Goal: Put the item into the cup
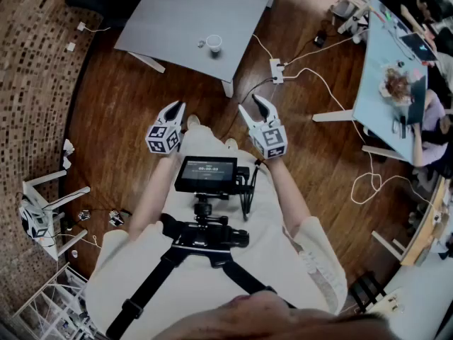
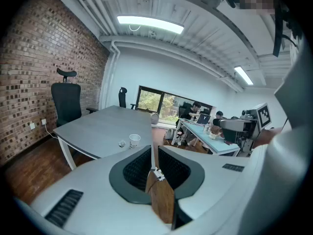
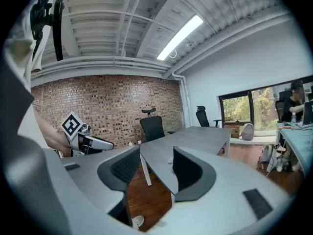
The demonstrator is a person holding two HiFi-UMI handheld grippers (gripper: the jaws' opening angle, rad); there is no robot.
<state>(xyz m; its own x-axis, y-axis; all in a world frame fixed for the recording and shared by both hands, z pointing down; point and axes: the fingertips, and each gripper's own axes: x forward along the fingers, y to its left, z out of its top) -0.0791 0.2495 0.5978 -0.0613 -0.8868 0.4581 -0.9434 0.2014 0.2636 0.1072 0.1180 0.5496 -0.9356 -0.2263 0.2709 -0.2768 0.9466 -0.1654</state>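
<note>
Left gripper (image 1: 175, 106): jaws a narrow slit apart, empty.
Right gripper (image 1: 253, 105): jaws wide apart, empty.
Room: open floor (image 1: 141, 98) up to desk (image 1: 184, 20) edge ahead.
Cup (image 1: 214, 44): on desk, well ahead; item (image 1: 201, 44) just beside it.

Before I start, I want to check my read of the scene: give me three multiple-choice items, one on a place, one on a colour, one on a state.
1. Where does the cup stand?
A on the floor
B on the grey table
C on a chair

2. What colour is the cup?
A white
B red
C black

3. How are the right tongs?
A shut on the cup
B shut tight, empty
C open and empty

Answers:
1 B: the head view shows it on the tabletop beside the small item.
2 A: it shows white against the grey top.
3 C: the right gripper view shows a clear gap with nothing held in it.
</note>
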